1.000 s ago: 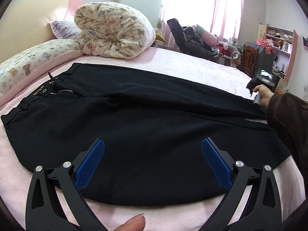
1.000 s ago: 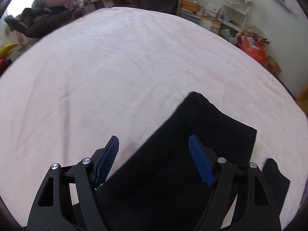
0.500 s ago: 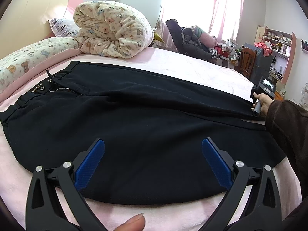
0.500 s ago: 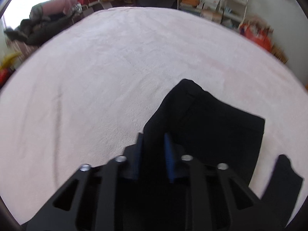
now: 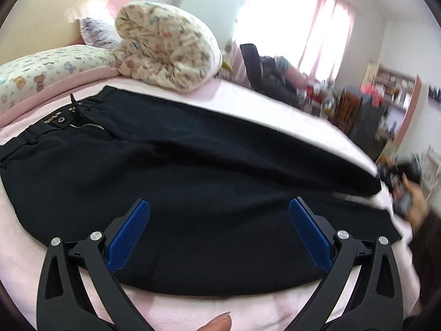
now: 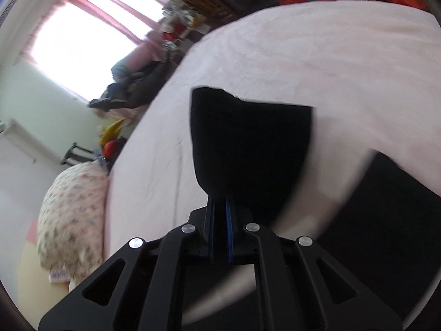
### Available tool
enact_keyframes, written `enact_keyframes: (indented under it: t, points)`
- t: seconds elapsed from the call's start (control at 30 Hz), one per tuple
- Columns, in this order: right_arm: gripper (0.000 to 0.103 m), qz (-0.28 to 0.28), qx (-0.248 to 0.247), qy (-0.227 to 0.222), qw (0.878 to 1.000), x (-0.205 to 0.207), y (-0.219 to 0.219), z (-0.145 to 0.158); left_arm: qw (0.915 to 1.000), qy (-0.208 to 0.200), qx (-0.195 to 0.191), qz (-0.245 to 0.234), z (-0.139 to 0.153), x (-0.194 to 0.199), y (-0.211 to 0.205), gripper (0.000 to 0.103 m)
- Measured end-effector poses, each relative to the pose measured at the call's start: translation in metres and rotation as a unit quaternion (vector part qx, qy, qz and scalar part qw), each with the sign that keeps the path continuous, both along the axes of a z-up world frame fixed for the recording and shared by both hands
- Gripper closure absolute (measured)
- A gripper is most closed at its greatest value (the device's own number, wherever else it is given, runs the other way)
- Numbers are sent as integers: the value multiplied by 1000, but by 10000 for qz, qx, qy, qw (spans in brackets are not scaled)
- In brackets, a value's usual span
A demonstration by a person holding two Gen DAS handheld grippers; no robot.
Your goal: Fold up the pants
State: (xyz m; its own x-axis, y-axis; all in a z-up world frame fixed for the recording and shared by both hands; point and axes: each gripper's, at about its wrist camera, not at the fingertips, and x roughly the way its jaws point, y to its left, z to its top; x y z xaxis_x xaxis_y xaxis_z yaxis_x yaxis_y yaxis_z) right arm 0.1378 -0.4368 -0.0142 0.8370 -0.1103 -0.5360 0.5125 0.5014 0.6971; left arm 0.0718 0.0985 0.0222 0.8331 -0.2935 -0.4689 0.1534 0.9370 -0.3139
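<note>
Left gripper [image 5: 219, 234] unchanged over the last 1 s: blue pads spread wide, holding nothing, hovering above the hip area of the black fabric pants [image 5: 193, 182], which lie flat across the pink bed sheet [image 5: 289, 113]. Right gripper [image 6: 219, 229] was open 1 s ago, now clamped on the far leg's hem [image 6: 248, 143] and lifting it off the sheet. Lengthwise fold looks underway; frames blurred, so hem alignment unclear.

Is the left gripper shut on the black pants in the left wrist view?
No: the left gripper is wide open, its blue pads spread far apart above the black pants, pinching no fabric.
</note>
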Motion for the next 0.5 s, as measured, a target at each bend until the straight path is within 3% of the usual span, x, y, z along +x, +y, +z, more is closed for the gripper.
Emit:
enact_keyframes:
  t: [0.13,0.23,0.33,0.5]
  points:
    - [97,197,159,-157,9996,-65,25,-17,9970,-345,-624,-307,7,-4,11,2]
    - [97,304,453,-127,9984,-92,36,-51,9965,-335,-713,-266,13,1,14,2]
    - [97,354,508,-144,9980,-95,36,-69,9947,-198,-941,-350,29,21,19,2]
    - [97,402,440,-275,9978,-93,34,-65,9945,218,-867,-553,63,95,14,2]
